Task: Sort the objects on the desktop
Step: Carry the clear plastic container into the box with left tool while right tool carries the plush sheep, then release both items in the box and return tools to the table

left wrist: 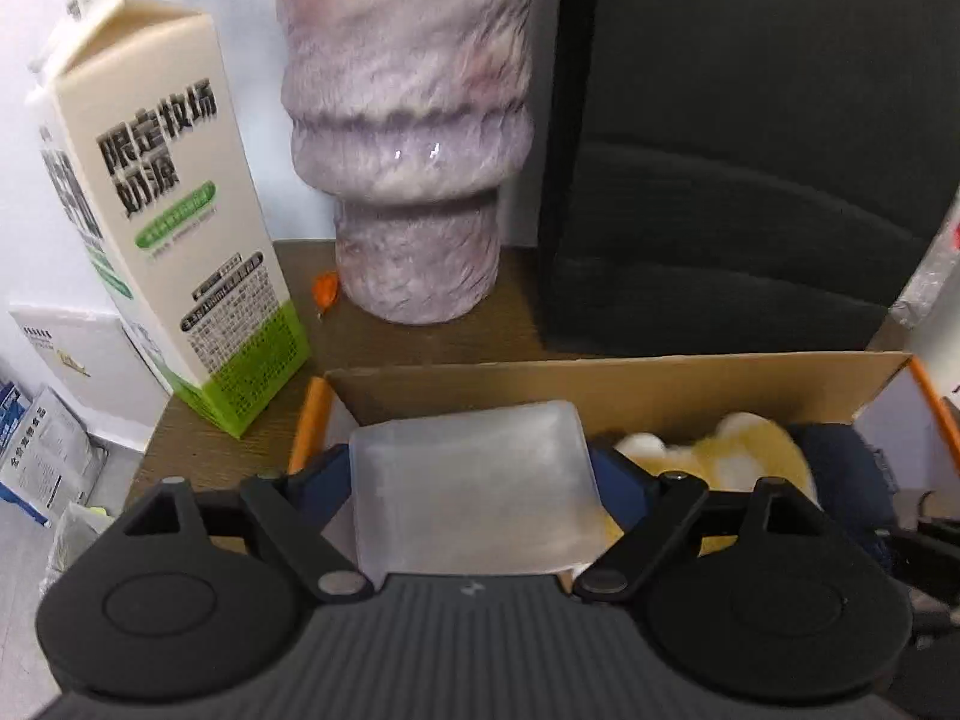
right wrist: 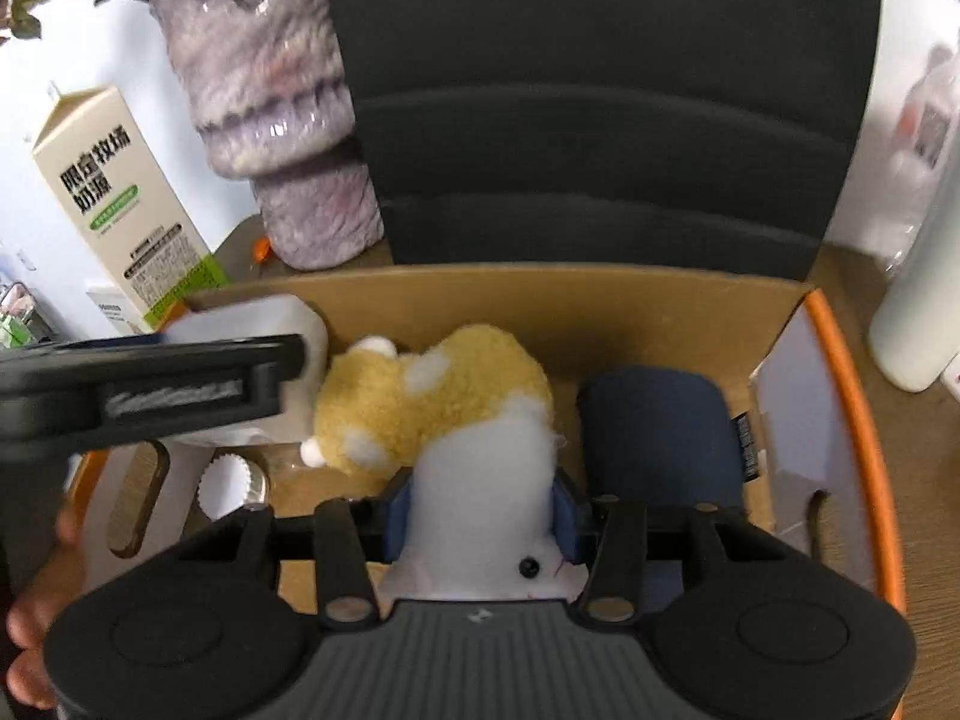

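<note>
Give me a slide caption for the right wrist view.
Right gripper clamps a plush hamster over the cardboard box.

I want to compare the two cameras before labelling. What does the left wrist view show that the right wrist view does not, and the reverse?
Only the left wrist view shows the left gripper from behind, its fingers closed on the translucent plastic case.

Only the right wrist view shows the right gripper closed on the plush toy, a bottle cap in the box, and a white bottle beside it.

Both show the cardboard box, milk carton, purple vase, and dark blue object.
</note>
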